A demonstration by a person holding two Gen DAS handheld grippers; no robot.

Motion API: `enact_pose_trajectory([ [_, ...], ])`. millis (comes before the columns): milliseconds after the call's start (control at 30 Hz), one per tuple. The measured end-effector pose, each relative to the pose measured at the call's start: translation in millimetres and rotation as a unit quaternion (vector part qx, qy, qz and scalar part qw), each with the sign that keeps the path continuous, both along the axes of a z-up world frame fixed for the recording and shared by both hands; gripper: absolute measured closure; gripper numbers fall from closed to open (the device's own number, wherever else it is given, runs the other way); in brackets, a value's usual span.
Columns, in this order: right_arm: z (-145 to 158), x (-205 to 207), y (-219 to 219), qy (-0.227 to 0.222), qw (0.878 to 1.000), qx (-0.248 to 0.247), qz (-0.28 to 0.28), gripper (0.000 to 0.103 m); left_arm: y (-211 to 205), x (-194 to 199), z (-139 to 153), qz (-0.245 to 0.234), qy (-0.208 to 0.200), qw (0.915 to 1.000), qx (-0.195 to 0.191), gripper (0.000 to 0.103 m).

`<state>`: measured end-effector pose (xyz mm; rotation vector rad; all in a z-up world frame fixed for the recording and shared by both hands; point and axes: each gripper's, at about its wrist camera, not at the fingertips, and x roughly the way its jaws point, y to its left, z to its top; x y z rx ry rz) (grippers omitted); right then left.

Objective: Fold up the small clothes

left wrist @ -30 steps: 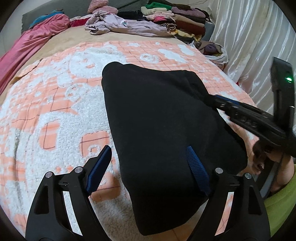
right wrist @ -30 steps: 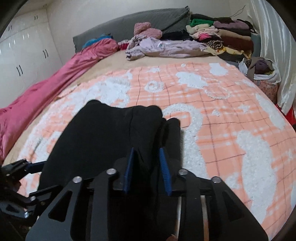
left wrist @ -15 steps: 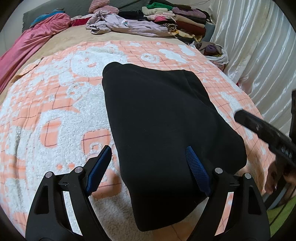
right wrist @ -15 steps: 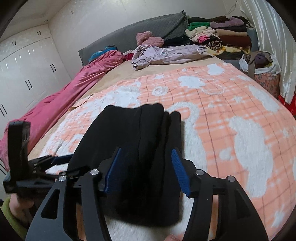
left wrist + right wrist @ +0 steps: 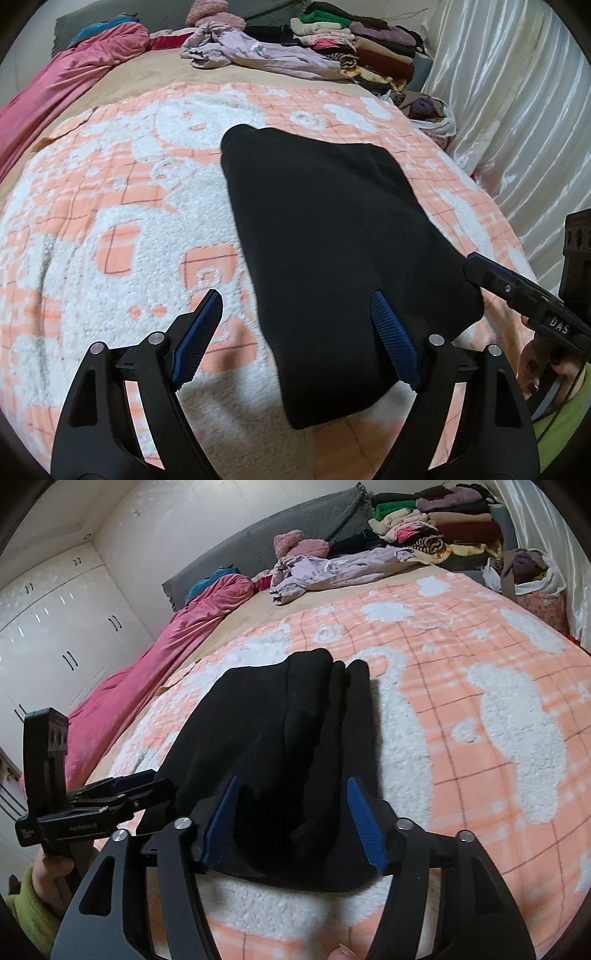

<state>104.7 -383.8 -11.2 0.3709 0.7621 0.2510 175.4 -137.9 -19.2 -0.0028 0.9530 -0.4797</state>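
The bed [image 5: 122, 85] carries an orange-and-white fleece blanket [image 5: 110, 229] that covers its near half. A pink quilt [image 5: 155, 653] runs along the bed's left edge, from the left side of the headboard end toward the near end. A stack of folded clothes [image 5: 443, 520] occupies the far right corner, with a loose lilac garment [image 5: 266, 55] lying in front of it near the far edge. A white curtain [image 5: 509, 110] hangs beside the right edge.

The black garment [image 5: 325, 236], folded into a long flat rectangle, lies on the blanket toward the near edge of the bed, its length running from the near edge toward the far edge. In the right wrist view, several layered folds show along its right side.

The left gripper [image 5: 297, 343] is wide open and holds nothing; its right finger sits over the garment's near left corner, its left finger over bare blanket. The right gripper [image 5: 293, 821] has just been opening; its jaws stand apart with the garment's near right end between them, the pads not pressing on the cloth. A hand [image 5: 55, 871] in a green sleeve [image 5: 26, 912] holds the left gripper's handle.
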Motion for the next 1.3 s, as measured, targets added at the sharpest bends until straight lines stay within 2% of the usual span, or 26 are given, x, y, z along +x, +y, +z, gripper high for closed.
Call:
enact_pose_trajectory([
  [400, -17, 25, 8, 0.036, 0.999, 0.022, 0.023, 0.039, -6, 5, -14, -0.003, 0.025, 0.9996, -0.010, 0.028],
  [467, -15, 29, 11, 0.030, 0.999, 0.016, 0.030, 0.051, -6, 6, -15, -0.001, 0.026, 0.9996, -0.011, 0.028],
  [500, -15, 30, 13, 0.027, 0.999, 0.018, 0.036, 0.065, -6, 6, -15, 0.000, 0.026, 0.9996, -0.012, 0.028],
  [533, -14, 31, 14, 0.023, 0.999, 0.021, 0.043, 0.071, -6, 7, -15, 0.000, 0.027, 0.9996, -0.012, 0.028],
  [633, -7, 29, 24, 0.007, 0.999, -0.018, 0.049, 0.079, -10, 6, -12, 0.001, 0.025, 0.9996, -0.010, 0.028],
  [733, 7, 21, 24, -0.024, 0.998, -0.043, 0.040, 0.082, -16, 3, -5, -0.006, 0.019, 0.9998, -0.009, 0.028],
  [833, 23, 10, 15, -0.051, 0.996, -0.063, 0.024, 0.082, -25, 0, 5, -0.020, 0.013, 0.9996, -0.012, 0.028],
  [933, 21, 6, 3, -0.050, 0.995, -0.086, 0.005, 0.082, -34, -1, 6, -0.028, 0.011, 0.9995, -0.003, 0.028],
  [1067, -21, 19, -14, 0.021, 0.999, -0.046, 0.001, 0.079, -43, 3, -15, -0.030, 0.039, 0.9987, 0.011, 0.028],
  [1167, -26, 18, -20, 0.024, 0.999, -0.032, -0.010, 0.069, -42, 4, -22, -0.027, 0.039, 0.9989, 0.008, 0.024],
  [1233, -28, 16, -21, 0.027, 0.999, -0.038, -0.021, 0.055, -41, 4, -22, -0.027, 0.038, 0.9989, 0.007, 0.023],
  [1300, -28, 14, -21, 0.027, 0.999, -0.031, -0.027, 0.054, -42, 3, -21, -0.028, 0.036, 0.9989, 0.009, 0.023],
])
